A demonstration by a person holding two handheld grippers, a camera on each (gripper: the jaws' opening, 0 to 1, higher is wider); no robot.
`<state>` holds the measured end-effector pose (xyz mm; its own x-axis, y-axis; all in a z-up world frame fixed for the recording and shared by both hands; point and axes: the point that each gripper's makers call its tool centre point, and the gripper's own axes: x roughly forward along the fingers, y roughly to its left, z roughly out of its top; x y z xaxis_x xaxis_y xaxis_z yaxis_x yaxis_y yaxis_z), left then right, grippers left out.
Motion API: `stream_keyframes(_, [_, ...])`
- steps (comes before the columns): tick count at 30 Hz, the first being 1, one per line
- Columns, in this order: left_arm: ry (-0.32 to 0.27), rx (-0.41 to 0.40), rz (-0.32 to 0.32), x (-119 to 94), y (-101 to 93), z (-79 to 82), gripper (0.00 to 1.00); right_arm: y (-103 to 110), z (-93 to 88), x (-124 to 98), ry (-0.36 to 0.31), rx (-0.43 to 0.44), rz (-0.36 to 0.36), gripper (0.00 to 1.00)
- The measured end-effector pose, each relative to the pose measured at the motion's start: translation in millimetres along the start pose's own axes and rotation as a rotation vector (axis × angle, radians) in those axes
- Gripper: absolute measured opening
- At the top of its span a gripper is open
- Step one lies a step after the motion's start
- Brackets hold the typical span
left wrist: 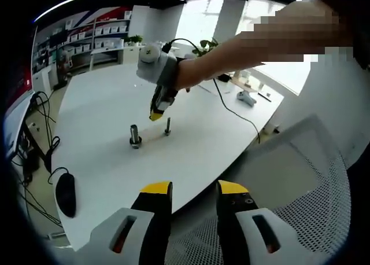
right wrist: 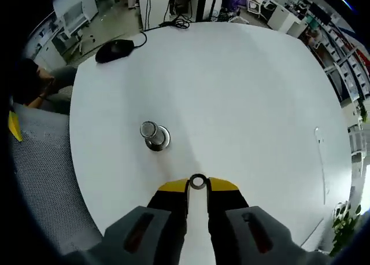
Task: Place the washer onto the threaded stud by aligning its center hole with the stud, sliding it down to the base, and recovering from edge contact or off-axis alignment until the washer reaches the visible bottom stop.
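Steel washer (right wrist: 198,181) between right gripper (right wrist: 198,186) tips

The right gripper (left wrist: 156,114) hung over 2 studs (left wrist: 135,136) on the white table (left wrist: 191,143), jaws seemingly closed.

My white table (right wrist: 248,91) carries a stud with a base washer (right wrist: 154,136), a second upright bolt (left wrist: 167,126), and a black mouse (right wrist: 114,50).
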<state>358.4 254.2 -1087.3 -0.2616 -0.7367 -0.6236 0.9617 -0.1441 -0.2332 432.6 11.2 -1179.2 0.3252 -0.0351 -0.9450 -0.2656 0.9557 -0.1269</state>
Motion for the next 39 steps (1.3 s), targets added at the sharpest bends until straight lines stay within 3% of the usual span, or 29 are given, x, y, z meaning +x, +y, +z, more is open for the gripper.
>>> stream_keyframes(3, [0.003, 0.003, -0.001, -2, -0.2, -1.5, 0.28, 3, -2.9, -18, -0.011, -0.006, -0.003, 0.13])
stream_keyframes(5, [0.001, 0.002, -0.002, -1, 0.0, -0.5, 0.28, 0, -8.1, -17, -0.007, -0.008, 0.006, 0.13])
stream_keyframes(8, [0.003, 0.007, -0.004, 0, -0.3, -0.4, 0.28, 15, -12.5, -33, -0.004, -0.035, 0.016, 0.13])
stream_keyframes(20, [0.016, 0.008, -0.006, 1, -0.8, -3.0, 0.27, 35, -31.2, -23, 0.042, -0.203, 0.053, 0.13])
stream_keyframes(32, [0.019, 0.009, -0.010, 1, -1.9, -2.4, 0.27, 29, -36.5, -10, 0.053, -0.177, 0.064, 0.14])
stream_keyframes(39, [0.024, 0.012, -0.017, 4, -1.0, -5.8, 0.27, 34, -34.4, -15, 0.056, -0.175, 0.064, 0.14])
